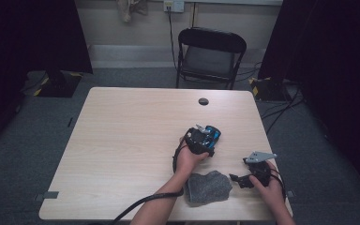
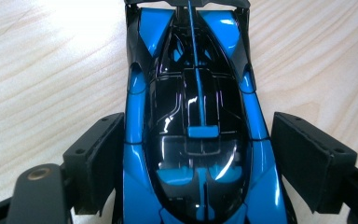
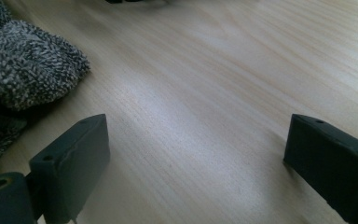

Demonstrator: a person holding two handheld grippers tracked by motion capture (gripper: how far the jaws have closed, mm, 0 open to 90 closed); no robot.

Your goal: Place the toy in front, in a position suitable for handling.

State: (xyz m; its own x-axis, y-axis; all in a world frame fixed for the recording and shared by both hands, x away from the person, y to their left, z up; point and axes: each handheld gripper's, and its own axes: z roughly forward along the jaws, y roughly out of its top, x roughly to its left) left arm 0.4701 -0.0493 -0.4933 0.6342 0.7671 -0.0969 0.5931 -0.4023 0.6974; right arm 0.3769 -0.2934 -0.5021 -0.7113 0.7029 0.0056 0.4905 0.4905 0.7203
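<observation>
Pale wooden table (image 1: pixel 122 140) bears a crumpled grey knitted cloth (image 1: pixel 208 187) near its front edge. Glossy blue-and-black plastic toy car (image 2: pixel 196 135) sits mid-table between the left gripper's (image 2: pixel 198 154) parted jaws: likely light, stiff, slippery; grip its flanks. Right gripper (image 3: pixel 196 158) gapes wide, empty.

Toy car (image 2: pixel 196 140): glossy blue-black plastic. Cloth (image 1: pixel 208 187): rough grey knit. Table (image 1: pixel 122 140): smooth matt pale wood grain.

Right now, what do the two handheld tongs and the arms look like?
Both tongs, left and right, are black with blocky rectangular pads. A black cable trails from the left; a grey three-cornered plate tops the right. Forearms bare, no sleeves.
</observation>
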